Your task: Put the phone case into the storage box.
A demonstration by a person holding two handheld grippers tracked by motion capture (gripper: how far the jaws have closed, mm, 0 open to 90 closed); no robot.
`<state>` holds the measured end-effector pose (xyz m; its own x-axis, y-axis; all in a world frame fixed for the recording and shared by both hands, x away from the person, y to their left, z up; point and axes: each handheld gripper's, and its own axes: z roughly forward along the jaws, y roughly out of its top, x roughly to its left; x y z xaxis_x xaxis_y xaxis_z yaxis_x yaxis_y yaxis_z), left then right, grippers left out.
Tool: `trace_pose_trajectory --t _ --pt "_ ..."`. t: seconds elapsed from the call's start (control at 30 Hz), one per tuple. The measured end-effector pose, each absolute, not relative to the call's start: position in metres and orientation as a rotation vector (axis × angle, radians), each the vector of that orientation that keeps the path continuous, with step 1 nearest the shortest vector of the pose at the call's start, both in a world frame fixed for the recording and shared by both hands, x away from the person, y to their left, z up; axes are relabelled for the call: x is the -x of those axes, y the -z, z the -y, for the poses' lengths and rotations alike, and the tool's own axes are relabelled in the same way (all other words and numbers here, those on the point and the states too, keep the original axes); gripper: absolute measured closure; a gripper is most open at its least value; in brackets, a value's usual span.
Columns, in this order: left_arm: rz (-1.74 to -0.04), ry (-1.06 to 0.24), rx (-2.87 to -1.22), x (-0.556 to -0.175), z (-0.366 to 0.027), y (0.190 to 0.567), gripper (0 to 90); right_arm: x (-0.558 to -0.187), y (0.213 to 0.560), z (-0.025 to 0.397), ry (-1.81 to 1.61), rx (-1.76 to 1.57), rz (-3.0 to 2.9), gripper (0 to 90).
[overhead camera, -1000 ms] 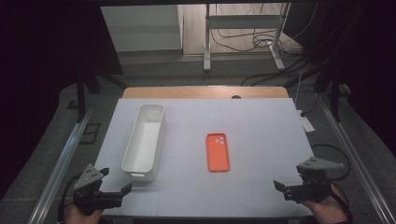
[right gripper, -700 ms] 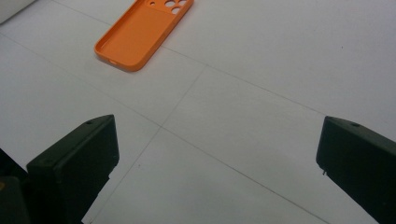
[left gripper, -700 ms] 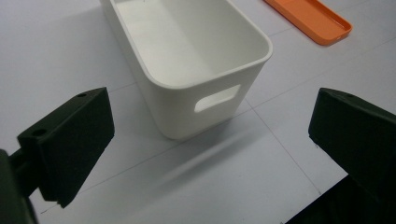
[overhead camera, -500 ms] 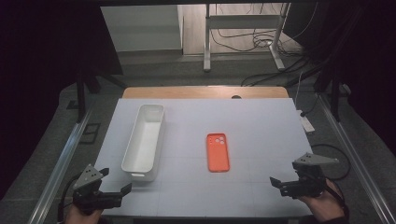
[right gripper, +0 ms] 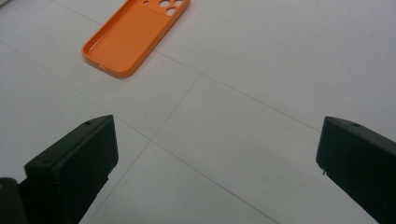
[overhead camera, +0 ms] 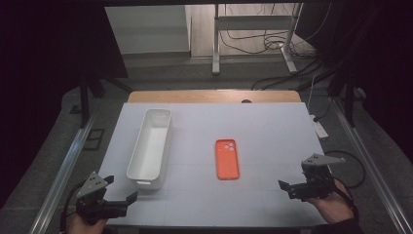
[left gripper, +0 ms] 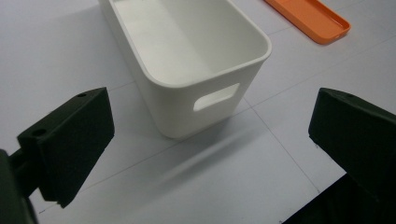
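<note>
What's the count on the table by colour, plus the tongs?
White: 1, the empty bin
Orange: 1, the phone case, lying flat with its inside up
Black tongs: 2, the left tongs and the right tongs, both open, holding nothing
Total: 4

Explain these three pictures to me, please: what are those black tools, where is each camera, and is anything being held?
A person holds one hand-held gripper in each hand: the left hand-held gripper and the right hand-held gripper. The high view looks down from above the white table. The other two cameras ride on the tools and look along their black jaws. On the table lie an empty white bin and an orange phone case, inner side up. Both pairs of jaws stand wide apart, holding nothing.
</note>
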<state>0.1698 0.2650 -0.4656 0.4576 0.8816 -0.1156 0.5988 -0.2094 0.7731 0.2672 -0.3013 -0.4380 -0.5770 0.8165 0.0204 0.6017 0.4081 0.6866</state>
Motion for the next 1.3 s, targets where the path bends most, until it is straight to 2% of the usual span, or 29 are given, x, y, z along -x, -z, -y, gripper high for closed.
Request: trace_pose_trajectory --t 1.3 --pt "-1.241 -0.451 -1.925 -0.17 -0.265 0.466 1.0 -0.306 0.444 0.267 -0.967 -1.161 -2.433 0.0"
